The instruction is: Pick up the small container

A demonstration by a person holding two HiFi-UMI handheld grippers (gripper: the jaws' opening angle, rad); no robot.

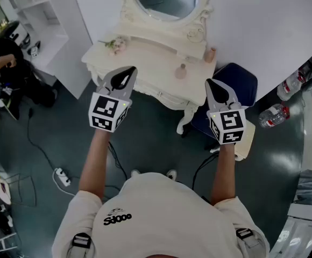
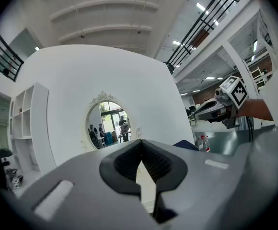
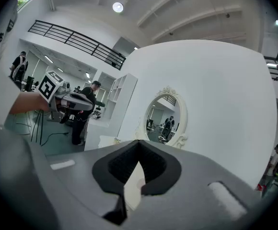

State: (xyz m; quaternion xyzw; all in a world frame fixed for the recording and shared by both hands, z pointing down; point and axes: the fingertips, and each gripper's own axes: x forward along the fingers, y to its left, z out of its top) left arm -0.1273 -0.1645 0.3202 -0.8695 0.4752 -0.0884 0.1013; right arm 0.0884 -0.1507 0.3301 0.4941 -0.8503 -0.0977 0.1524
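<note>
A small pink container (image 1: 181, 71) stands on the cream dressing table (image 1: 145, 58), with a taller pink pot (image 1: 210, 54) behind it to the right. My left gripper (image 1: 128, 70) hovers over the table's front left part, jaws shut and empty. At the table's right front corner my right gripper (image 1: 212, 83) is held in the air, also shut with nothing in it, to the right of the small container and nearer to me. In the left gripper view the shut jaws (image 2: 140, 150) point at the oval mirror (image 2: 105, 123). In the right gripper view the gripper (image 3: 138, 151) faces the mirror (image 3: 164, 119) too.
A sprig of flowers (image 1: 114, 44) lies at the table's left. A blue stool (image 1: 239, 82) stands at the right under my right gripper. Two water bottles (image 1: 274, 115) sit on the floor beyond it. A power strip (image 1: 62, 177) with cables lies left; a person (image 1: 2, 63) stands by white shelves (image 1: 35, 15).
</note>
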